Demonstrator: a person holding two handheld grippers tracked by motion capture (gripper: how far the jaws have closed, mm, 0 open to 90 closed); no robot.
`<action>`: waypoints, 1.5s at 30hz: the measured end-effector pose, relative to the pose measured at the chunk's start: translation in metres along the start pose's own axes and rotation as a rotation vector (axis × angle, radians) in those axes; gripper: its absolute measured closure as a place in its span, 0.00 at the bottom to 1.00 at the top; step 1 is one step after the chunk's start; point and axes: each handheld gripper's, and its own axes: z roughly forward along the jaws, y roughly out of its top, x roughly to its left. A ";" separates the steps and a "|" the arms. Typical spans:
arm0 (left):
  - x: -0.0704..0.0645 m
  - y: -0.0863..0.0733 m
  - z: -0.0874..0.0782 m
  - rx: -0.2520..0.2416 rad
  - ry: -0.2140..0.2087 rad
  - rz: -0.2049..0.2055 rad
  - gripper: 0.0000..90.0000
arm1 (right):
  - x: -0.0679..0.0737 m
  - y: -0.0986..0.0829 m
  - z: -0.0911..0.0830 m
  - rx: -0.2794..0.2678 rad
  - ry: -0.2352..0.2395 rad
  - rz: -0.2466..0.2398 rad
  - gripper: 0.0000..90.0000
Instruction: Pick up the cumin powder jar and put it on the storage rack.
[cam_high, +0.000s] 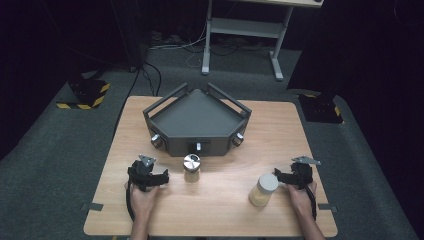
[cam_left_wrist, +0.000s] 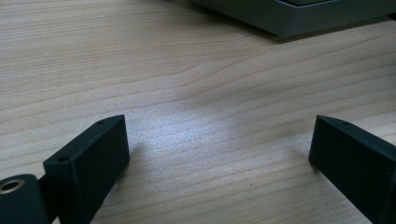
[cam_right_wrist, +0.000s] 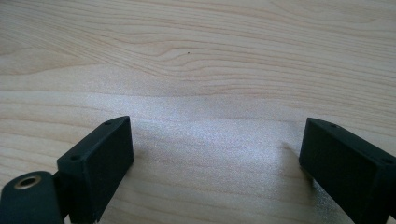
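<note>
Down at the near edge of the wooden table, both of the person's forearms come in from below, a gripper in each hand. The left gripper sits low on the left side of the table with its jaws spread wide, and the left gripper view confirms it: two black jaws far apart, bare wood grain between them, nothing held. Over on the right, the right gripper is just as wide open; in the right gripper view the jaws stand well apart over plain tabletop, empty. In the high view that right gripper rests just beside a jar with a pale lid, filled with something light tan, standing upright; whether the jaw tips touch it cannot be told. Moving up the table, a smaller jar with a shiny metal lid stands upright near the middle, a little right of the left gripper and apart from it, just in front of the dark grey angular tray. That tray sits at the far centre of the table, with raised rails and three round knobs on its front faces; its grey edge peeks into the top of the left gripper view. Beyond the table, a white stand's legs rise from dark carpet.
</note>
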 end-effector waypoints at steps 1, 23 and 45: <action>0.000 0.000 0.000 0.000 0.000 0.000 0.06 | 0.000 0.000 0.000 0.000 0.000 0.000 0.10; -0.001 0.001 0.000 0.014 -0.025 0.027 0.01 | 0.000 0.000 0.000 0.001 -0.002 0.001 0.10; -0.030 -0.026 -0.041 -0.035 -0.166 0.189 0.01 | 0.001 0.000 0.000 0.000 -0.003 0.001 0.11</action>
